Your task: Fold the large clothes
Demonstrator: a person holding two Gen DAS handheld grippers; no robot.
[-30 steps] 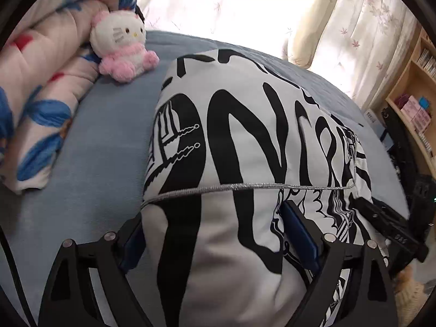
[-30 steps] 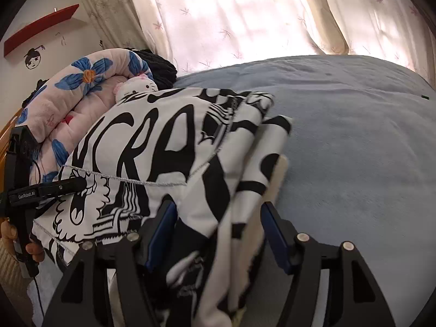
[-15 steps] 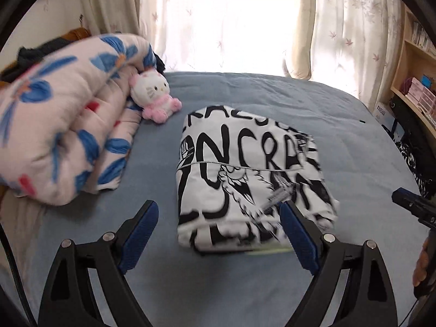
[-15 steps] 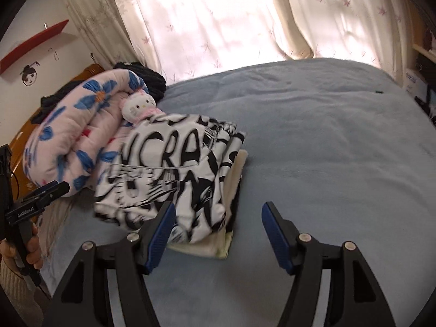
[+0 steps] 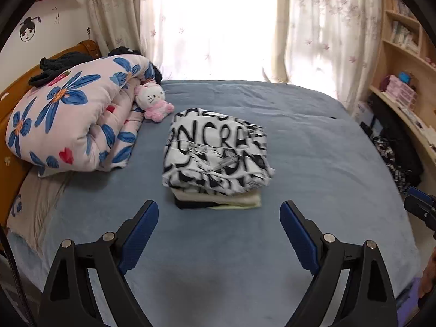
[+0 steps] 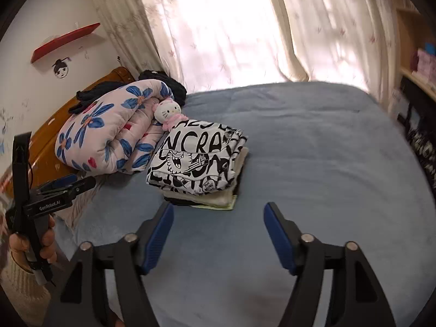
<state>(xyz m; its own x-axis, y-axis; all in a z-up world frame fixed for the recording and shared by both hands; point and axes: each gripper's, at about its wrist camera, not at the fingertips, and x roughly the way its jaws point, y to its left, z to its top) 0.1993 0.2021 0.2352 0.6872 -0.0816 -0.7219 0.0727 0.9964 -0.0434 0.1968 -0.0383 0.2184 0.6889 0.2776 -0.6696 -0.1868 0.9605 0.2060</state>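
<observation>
A folded black-and-white lettered garment (image 5: 216, 155) lies on top of a small stack of folded cream and dark clothes (image 5: 218, 200) on the blue bed (image 5: 313, 163). It also shows in the right wrist view (image 6: 196, 160). My left gripper (image 5: 219, 229) is open and empty, held back from the stack toward the near edge of the bed. My right gripper (image 6: 218, 229) is open and empty, also back from the stack. The left gripper's body shows in the right wrist view (image 6: 51, 196), held in a hand.
A rolled floral quilt (image 5: 73, 117) and a Hello Kitty plush (image 5: 152, 99) lie left of the stack by the wooden headboard (image 5: 16, 87). Curtains (image 5: 218, 21) hang behind the bed. Shelves (image 5: 408, 76) stand at the right.
Both grippers have let go of the lettered garment and pulled back and up from the stack. The garment now rests folded on the pile.
</observation>
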